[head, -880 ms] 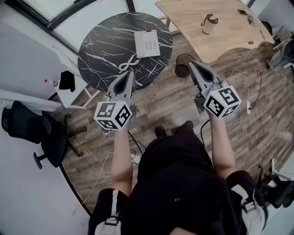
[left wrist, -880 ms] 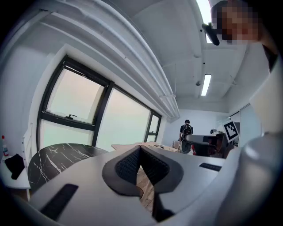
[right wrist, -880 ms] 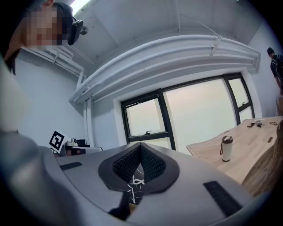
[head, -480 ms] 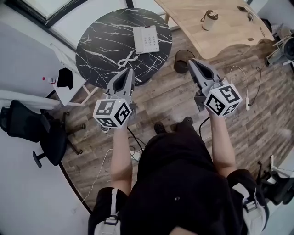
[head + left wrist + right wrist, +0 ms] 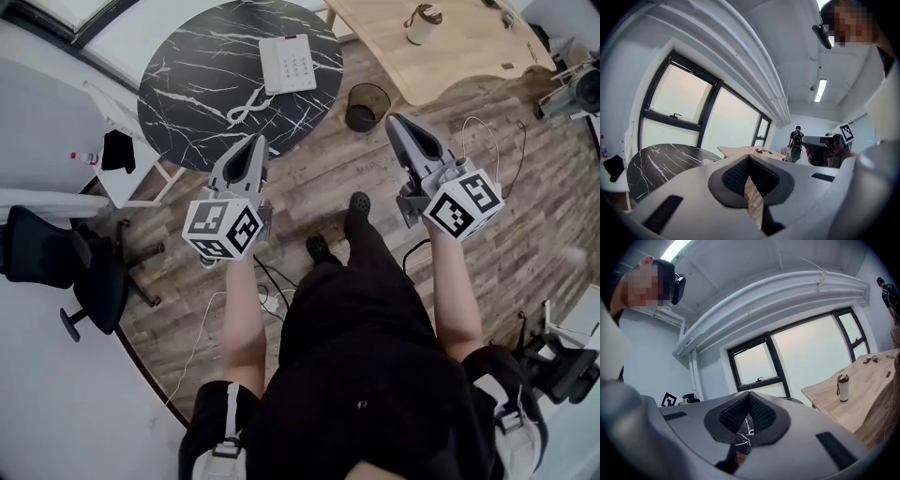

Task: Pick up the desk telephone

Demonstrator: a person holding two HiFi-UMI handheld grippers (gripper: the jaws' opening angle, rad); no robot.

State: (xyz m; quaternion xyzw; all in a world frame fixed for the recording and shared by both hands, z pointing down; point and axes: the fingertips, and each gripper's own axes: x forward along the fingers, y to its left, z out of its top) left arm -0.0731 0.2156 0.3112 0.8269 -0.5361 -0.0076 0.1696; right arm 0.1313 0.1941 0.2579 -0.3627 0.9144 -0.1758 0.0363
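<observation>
a white flat desk telephone lies on the far part of a round black marble-pattern table, well apart from both grippers and ahead of them. it sits nearer the left gripper, whose tip shows at the table's near rim. the right gripper hangs over the wooden floor, off to the table's right. a white coiled cord lies on the marble between the telephone and the left gripper.

the telephone looks almost square from above, so its long axis is hard to tell. its keypad faces up and its sides run roughly away from the person, tilted slightly.

both pairs of jaws are closed, their 2 ribbed dark pads meeting at the tips with nothing between them.
</observation>
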